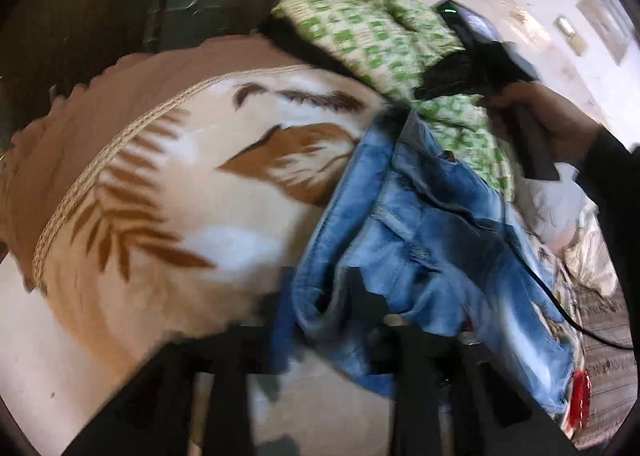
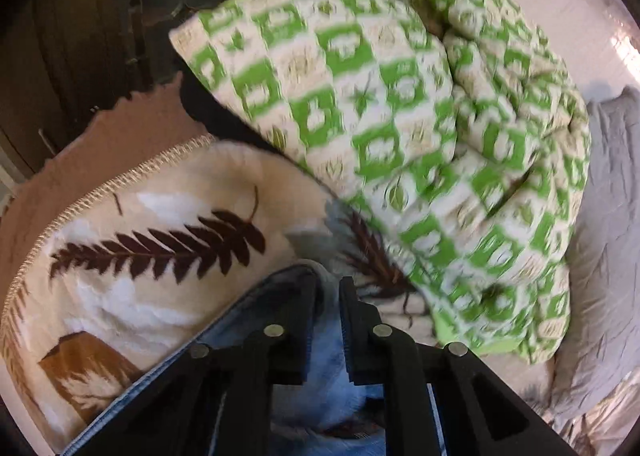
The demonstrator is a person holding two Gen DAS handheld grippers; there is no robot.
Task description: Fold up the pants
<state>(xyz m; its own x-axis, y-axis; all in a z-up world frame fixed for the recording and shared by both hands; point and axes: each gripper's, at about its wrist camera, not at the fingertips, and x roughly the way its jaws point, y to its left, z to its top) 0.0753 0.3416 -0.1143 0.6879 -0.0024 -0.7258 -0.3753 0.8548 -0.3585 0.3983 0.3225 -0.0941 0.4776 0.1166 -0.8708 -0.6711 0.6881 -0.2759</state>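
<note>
- In the left wrist view, the left gripper (image 1: 320,296) is seen with its jaws partly apart, a fold of the blue jeans (image 1: 432,240) lying between them. Because of blur, it cannot be told whether the pads press on the cloth.
- The jeans are spread in a crumpled heap on the cream blanket with brown fern leaves (image 1: 168,192), just beside the green-and-white checked quilt (image 1: 372,40).
- The right gripper (image 1: 480,56) is seen held in a hand (image 1: 552,116) above the far end of the jeans.
- In the right wrist view, the right gripper (image 2: 328,296) is narrowed to a slim gap, and a bunched edge of the jeans (image 2: 332,388) is pinched between its pads.
- The fern blanket (image 2: 140,276) and the quilt (image 2: 400,116) are seen ahead, with a grey pillow (image 2: 608,216) to the right.
</note>
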